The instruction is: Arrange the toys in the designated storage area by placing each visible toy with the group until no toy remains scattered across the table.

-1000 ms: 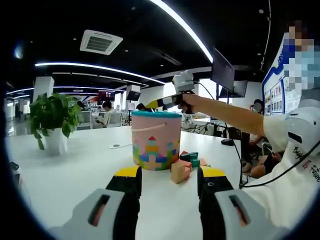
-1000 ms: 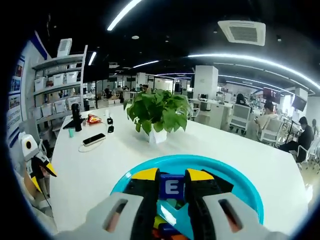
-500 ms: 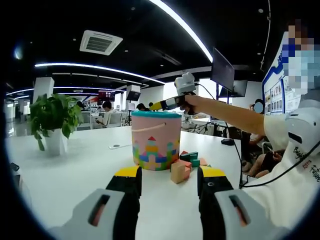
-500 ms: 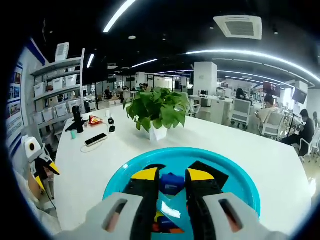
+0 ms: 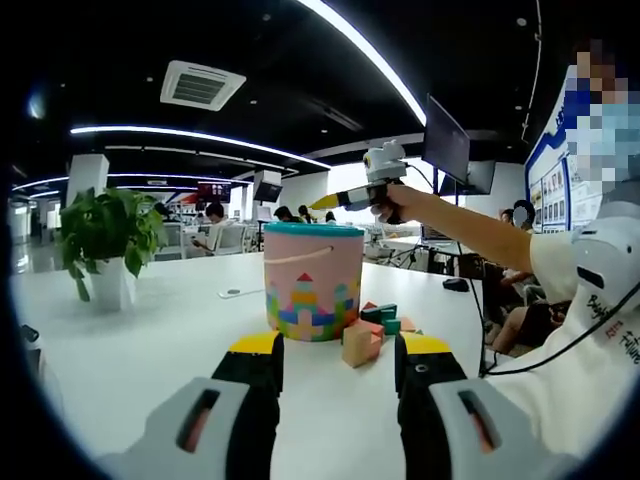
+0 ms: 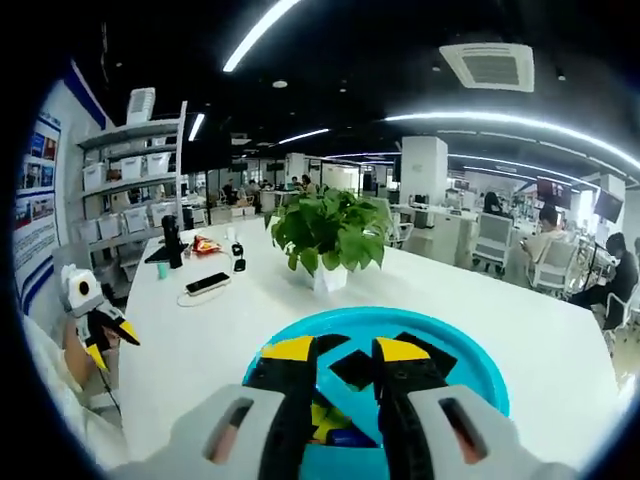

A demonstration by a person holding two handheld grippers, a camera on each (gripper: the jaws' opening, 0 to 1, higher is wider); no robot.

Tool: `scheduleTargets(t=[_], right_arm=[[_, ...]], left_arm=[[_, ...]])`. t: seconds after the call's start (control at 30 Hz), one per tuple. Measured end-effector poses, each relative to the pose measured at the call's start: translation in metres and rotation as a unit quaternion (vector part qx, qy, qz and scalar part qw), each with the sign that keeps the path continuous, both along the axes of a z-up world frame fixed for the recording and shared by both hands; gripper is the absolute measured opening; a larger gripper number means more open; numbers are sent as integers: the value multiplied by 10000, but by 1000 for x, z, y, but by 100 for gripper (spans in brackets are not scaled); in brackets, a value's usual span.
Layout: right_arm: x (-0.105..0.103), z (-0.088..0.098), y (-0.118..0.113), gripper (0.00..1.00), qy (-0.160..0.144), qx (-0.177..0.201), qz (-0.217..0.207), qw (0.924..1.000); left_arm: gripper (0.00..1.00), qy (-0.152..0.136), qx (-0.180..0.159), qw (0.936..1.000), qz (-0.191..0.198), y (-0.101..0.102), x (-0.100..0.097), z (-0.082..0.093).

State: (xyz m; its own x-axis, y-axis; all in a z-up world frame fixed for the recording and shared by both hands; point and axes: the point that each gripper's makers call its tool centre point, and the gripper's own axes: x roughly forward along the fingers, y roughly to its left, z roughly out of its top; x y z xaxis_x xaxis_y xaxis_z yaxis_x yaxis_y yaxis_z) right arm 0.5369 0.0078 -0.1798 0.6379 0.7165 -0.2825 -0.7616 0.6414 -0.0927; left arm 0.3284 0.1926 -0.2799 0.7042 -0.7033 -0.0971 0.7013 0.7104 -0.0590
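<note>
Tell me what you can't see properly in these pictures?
- Left gripper view: the bucket wall hides the toys inside; the pile of blocks is partly behind it.
- Right gripper view: the right gripper covers much of the bucket's inside.

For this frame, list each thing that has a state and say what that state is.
Bucket: upright on the table, open top, blocks inside.
Loose blocks: on the table beside the bucket, not yet stored.
Left gripper: open, empty, low over the table.
Right gripper: open, empty, above the bucket's mouth.
Plant: upright in its pot.
</note>
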Motion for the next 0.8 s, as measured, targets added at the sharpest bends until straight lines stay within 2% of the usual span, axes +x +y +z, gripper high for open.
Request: scheduleTargets(t=[0.17, 0.43, 0.57, 0.67, 0.7, 0.8], right_arm=[[-21, 6, -10, 25, -357, -152, 143, 9991], [-49, 14, -36, 26, -639, -117, 139, 9978], [-74, 13, -48, 26, -749, -3, 191, 9970], [-80, 11, -51, 26, -773, 11, 200, 9968], [-89, 8, -60, 26, -846, 18, 179, 9963], [-96, 4, -70, 26, -874, 28, 126, 9961]], left_arm=[[45, 16, -9, 10000, -7, 1, 1, -1], [45, 5, 10, 10000, 6, 0, 0, -1], [45, 23, 18, 10000, -1, -1, 1, -2], [45, 37, 2, 10000, 30, -1, 3, -5], [44, 16, -8, 10000, 58, -1, 4, -5], [45, -60, -86, 9999, -10, -4, 3, -1]])
